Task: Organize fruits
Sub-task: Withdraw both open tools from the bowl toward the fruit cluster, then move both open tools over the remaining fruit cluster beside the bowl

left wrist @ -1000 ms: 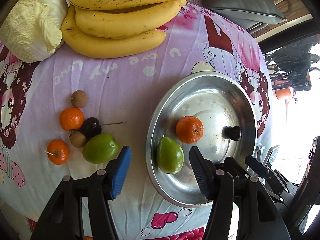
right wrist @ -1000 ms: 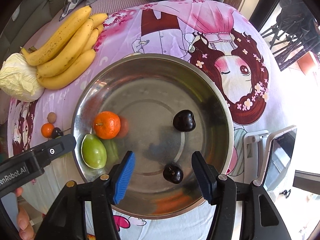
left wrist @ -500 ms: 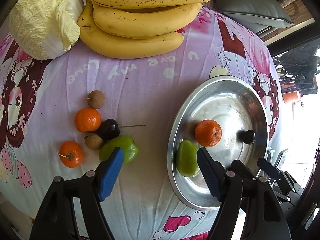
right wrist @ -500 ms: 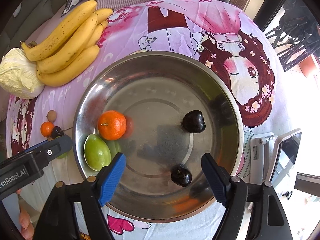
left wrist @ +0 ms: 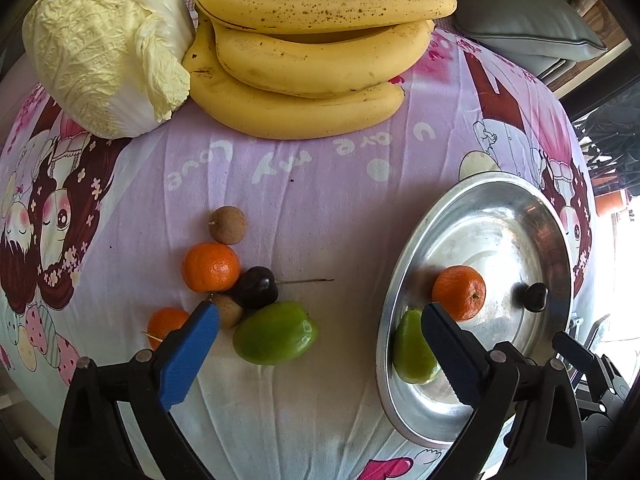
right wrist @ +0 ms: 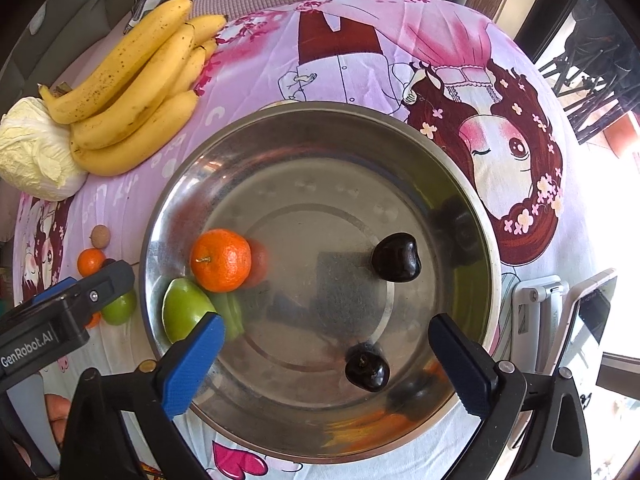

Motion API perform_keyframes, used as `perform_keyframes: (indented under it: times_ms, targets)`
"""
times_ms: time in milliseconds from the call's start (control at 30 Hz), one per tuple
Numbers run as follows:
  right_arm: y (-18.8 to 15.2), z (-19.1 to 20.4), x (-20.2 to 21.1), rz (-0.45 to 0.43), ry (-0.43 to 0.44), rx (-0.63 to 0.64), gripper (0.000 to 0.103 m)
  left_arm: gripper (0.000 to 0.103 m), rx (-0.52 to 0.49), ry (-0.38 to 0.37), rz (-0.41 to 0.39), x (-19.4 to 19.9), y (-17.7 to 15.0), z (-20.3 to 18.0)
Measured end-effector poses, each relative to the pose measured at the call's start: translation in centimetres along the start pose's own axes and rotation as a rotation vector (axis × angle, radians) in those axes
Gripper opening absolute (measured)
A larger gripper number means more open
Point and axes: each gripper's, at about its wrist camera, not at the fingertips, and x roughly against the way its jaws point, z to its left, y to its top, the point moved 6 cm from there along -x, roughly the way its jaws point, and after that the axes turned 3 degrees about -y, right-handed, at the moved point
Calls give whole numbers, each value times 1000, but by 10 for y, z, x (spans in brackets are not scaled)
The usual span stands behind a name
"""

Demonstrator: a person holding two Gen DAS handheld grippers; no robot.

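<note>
A steel bowl [right wrist: 472, 208] holds an orange [right wrist: 221, 261], a green fruit [right wrist: 185, 315] and two dark cherries [right wrist: 396, 257] [right wrist: 367, 368]. On the cloth to its left lie a green fruit [left wrist: 275, 333], a dark cherry [left wrist: 256, 293], two oranges [left wrist: 211, 267] [left wrist: 165, 325] and two brown round fruits [left wrist: 228, 225] [left wrist: 229, 310]. My left gripper [left wrist: 320, 340] is open and empty, just in front of the loose green fruit. My right gripper [right wrist: 322, 354] is open and empty above the bowl's near side.
A bunch of bananas [left wrist: 304, 60] and a pale cabbage [left wrist: 100, 44] lie at the far side of the pink printed cloth [left wrist: 320, 168]. A phone on a white stand [right wrist: 576, 312] is right of the bowl. Cushions [left wrist: 528, 28] lie behind.
My left gripper has moved left, away from the bowl toward the loose fruit pile, with its jaws wider. My right gripper has backed off slightly and opened wider over the bowl.
</note>
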Motion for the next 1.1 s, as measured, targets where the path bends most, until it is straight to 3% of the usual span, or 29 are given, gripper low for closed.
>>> perform_keyframes:
  times_ms: [400, 700, 1100]
  targets:
    - [-1, 0, 6, -2, -7, -8, 103, 101, 1, 15, 15, -4, 0, 5]
    - [-7, 5, 27, -8, -6, 7, 103, 101, 20, 9, 8, 16, -8, 17]
    - [-20, 31, 56, 1, 48, 13, 103, 101, 61, 44, -15, 54, -21, 75]
